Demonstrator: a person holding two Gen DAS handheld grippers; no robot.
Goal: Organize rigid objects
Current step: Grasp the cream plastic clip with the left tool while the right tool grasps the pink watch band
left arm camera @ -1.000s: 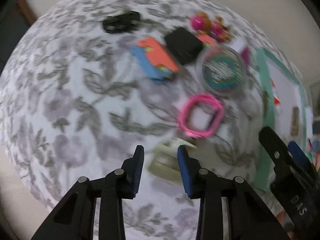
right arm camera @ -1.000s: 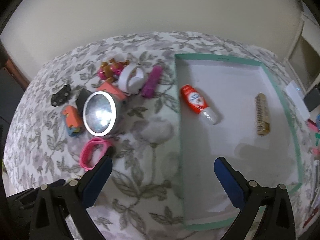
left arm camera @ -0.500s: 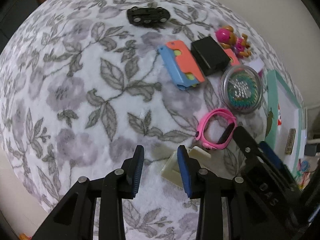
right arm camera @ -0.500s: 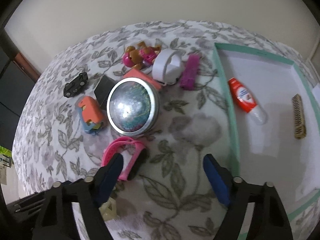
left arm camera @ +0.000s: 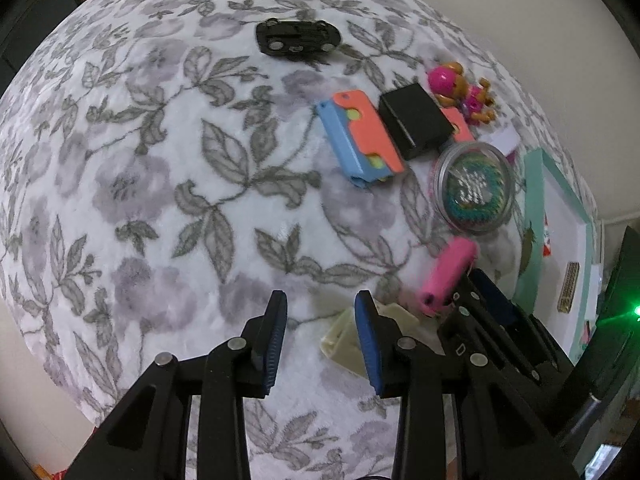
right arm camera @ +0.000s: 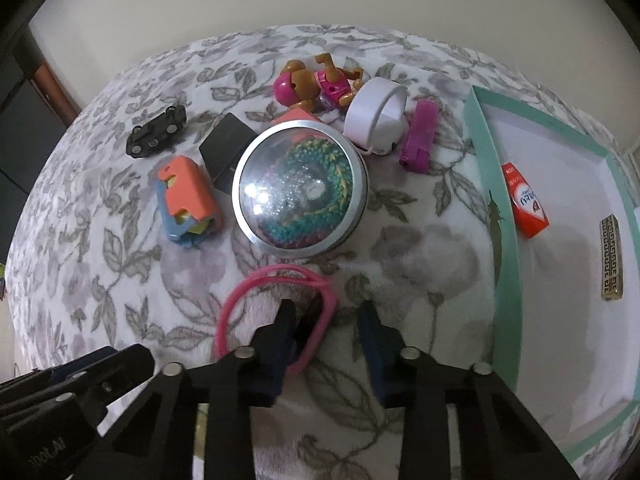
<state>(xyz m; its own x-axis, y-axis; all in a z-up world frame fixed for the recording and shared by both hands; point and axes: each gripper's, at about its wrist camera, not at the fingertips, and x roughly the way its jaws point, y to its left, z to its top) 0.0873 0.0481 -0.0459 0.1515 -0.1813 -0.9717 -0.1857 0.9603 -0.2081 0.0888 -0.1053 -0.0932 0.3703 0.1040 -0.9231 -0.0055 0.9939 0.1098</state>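
A pink wristband (right arm camera: pixel 276 304) lies on the floral cloth; in the left wrist view it (left arm camera: pixel 446 276) stands partly on edge. My right gripper (right arm camera: pixel 326 326) is open, its jaws astride the band's near right part, and it shows in the left wrist view (left arm camera: pixel 486 296). My left gripper (left arm camera: pixel 320 324) is open and empty above the cloth, with a cream plastic piece (left arm camera: pixel 348 340) just right of its right finger. The green-rimmed white tray (right arm camera: pixel 502 216) on the right holds a red and white tube (right arm camera: pixel 524 200) and a gold patterned bar (right arm camera: pixel 611 258).
Behind the band: a round metal tin with a clear lid (right arm camera: pixel 298 188), an orange and blue toy (right arm camera: pixel 186 200), a black box (right arm camera: pixel 228 150), a black toy car (right arm camera: pixel 156 132), a pink and brown toy figure (right arm camera: pixel 316 82), a white ring (right arm camera: pixel 376 114), a purple piece (right arm camera: pixel 420 140).
My right gripper has moved forward and down onto the pink wristband and narrowed around it; the band has tipped up. My left gripper has drawn slightly left, away from the cream piece.
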